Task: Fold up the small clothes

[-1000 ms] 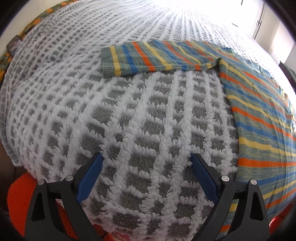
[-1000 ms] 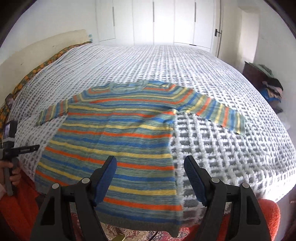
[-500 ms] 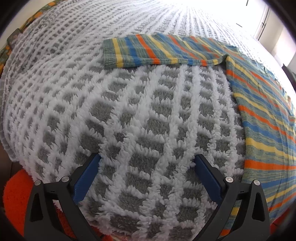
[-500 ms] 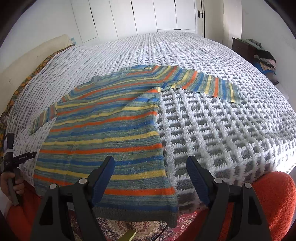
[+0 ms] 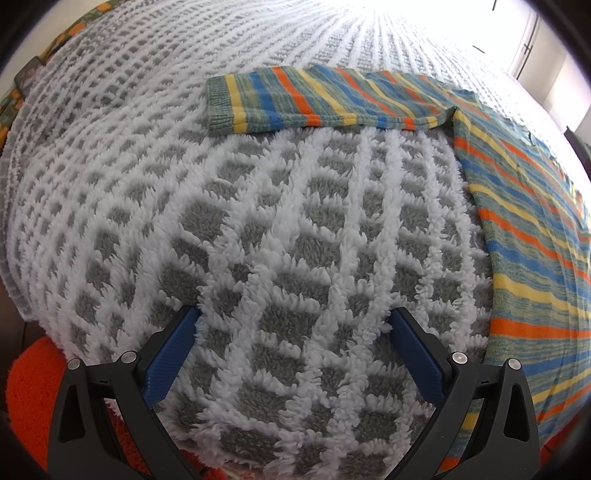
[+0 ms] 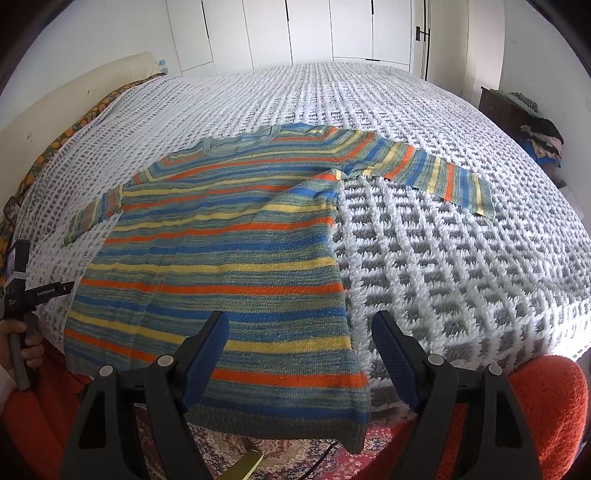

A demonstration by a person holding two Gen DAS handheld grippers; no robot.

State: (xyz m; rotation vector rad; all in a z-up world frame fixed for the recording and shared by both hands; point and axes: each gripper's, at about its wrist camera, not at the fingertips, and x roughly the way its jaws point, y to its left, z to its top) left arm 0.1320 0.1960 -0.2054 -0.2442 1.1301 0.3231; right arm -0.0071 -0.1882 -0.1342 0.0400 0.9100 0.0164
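A knitted sweater (image 6: pixel 229 251) with blue, orange, yellow and green stripes lies flat on the bed, both sleeves spread out. Its hem hangs over the near bed edge. My right gripper (image 6: pixel 301 317) hovers open over the hem's right corner with nothing between its blue pads. In the left wrist view, one sleeve (image 5: pixel 314 99) stretches across the top and the sweater body (image 5: pixel 528 236) runs down the right side. My left gripper (image 5: pixel 294 314) stands open above bare bedspread, left of the sweater. A hand (image 6: pixel 22 350) holds that left gripper at the edge of the right wrist view.
A fluffy white-and-grey checked bedspread (image 6: pixel 443 266) covers the whole bed. Orange fabric (image 6: pixel 546 398) shows at the near edge on both sides, with a patterned rug (image 6: pixel 229 450) below. White cupboard doors (image 6: pixel 314 33) stand behind. A dark dresser (image 6: pixel 517 110) with piled clothes is at the right.
The right wrist view has tilted and shifted a little, so the sweater sits nearer and more skewed. The sweater itself has not moved. The left gripper has stayed almost still.
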